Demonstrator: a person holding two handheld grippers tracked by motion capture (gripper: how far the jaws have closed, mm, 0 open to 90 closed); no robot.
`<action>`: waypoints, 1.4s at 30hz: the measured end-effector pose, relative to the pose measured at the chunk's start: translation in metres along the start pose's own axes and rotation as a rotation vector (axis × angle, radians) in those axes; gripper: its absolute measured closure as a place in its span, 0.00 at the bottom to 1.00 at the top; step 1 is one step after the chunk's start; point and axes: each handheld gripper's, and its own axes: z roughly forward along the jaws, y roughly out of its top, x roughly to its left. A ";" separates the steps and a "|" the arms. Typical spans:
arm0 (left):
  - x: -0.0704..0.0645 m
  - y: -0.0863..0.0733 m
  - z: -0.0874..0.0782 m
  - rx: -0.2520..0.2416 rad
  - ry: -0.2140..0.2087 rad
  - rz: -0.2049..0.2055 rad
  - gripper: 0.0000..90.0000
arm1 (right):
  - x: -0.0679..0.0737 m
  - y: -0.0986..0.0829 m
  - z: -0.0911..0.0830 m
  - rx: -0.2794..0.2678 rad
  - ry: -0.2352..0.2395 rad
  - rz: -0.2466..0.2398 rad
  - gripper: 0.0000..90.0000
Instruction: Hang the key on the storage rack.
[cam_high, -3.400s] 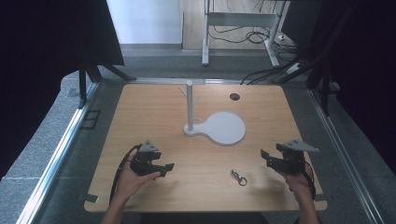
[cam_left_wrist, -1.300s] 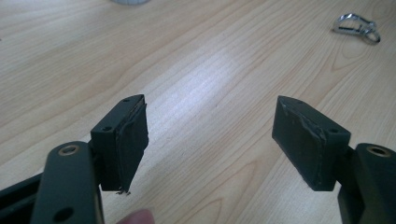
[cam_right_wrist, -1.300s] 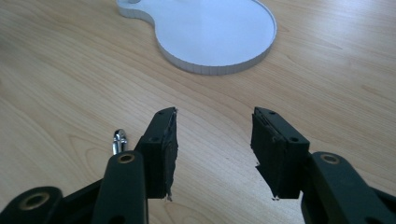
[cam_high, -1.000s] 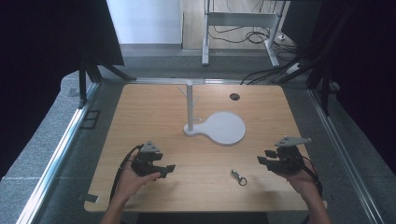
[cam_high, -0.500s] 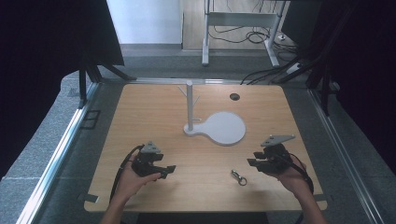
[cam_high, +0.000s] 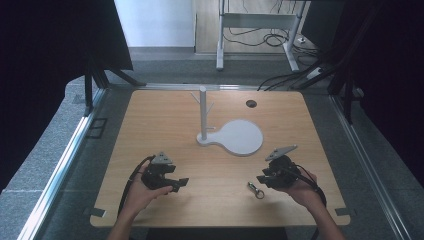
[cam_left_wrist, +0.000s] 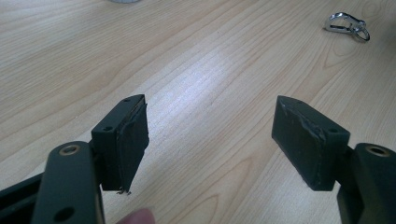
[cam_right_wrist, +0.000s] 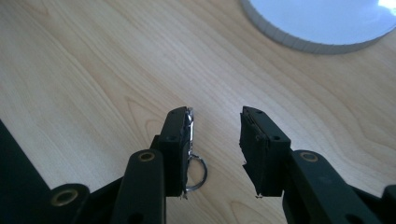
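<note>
A small metal snap clip with a ring (cam_high: 256, 190) lies on the wooden table (cam_high: 165, 125), front right of centre. My right gripper (cam_high: 262, 179) hovers just beside and above it, open with a narrow gap. In the right gripper view the gripper (cam_right_wrist: 215, 144) has nothing between its pads, and the clip's ring (cam_right_wrist: 199, 171) peeks out from behind the left jaw. My left gripper (cam_high: 179, 184) rests at the front left, wide open and empty. In the left gripper view (cam_left_wrist: 212, 140) the clip (cam_left_wrist: 346, 24) lies far off at the upper right.
A white stand with an upright peg post (cam_high: 203, 112) and a round flat base (cam_high: 242, 137) sits mid-table; its rim (cam_right_wrist: 299, 44) shows ahead of the right jaws. A dark round hole (cam_high: 251, 103) marks the far right of the tabletop.
My right gripper has moved left across the table, from near the right edge to right beside the clip. The left gripper has stayed put.
</note>
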 end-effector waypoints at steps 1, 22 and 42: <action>0.000 0.000 0.000 0.001 0.000 0.000 0.31 | 0.002 0.000 0.002 0.011 0.000 -0.004 0.69; -0.003 0.000 0.004 0.021 -0.008 0.012 0.31 | 0.017 -0.003 0.031 0.166 0.010 -0.065 0.71; -0.006 0.000 0.009 0.047 -0.017 0.028 0.31 | 0.017 -0.004 0.055 0.226 0.006 -0.067 0.71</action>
